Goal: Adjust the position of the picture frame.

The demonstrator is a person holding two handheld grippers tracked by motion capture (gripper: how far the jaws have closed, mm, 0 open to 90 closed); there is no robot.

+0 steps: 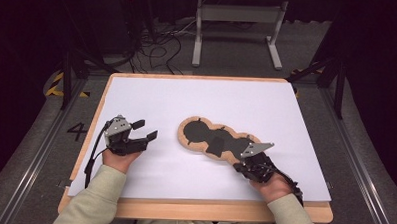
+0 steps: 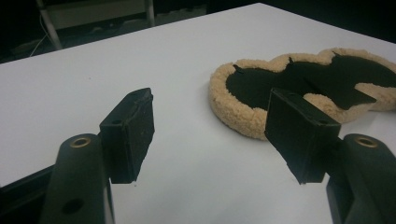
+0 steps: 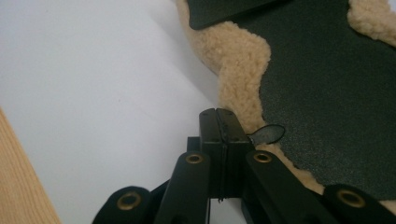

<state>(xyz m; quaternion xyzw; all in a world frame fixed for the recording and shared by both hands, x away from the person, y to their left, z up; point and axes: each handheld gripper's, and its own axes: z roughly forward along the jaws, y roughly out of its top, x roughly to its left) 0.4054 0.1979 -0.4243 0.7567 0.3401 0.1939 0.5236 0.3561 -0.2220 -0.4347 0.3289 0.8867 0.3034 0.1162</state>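
Observation:
A lobed pad with a tan fleece rim and a black top lies flat on the white board, right of centre. My left gripper hovers to its left, open and holding nothing. In the left gripper view the jaws stand wide apart, with the pad ahead on the right. My right gripper sits at the pad's near right end. Its jaws are pressed together at the fleece rim. A small black tab sticks out beside them; I cannot tell whether it is pinched.
The white board lies on a wooden table whose edge runs along the front. Behind the table a grey metal frame and loose cables sit on the floor. Black stand legs flank the back corners.

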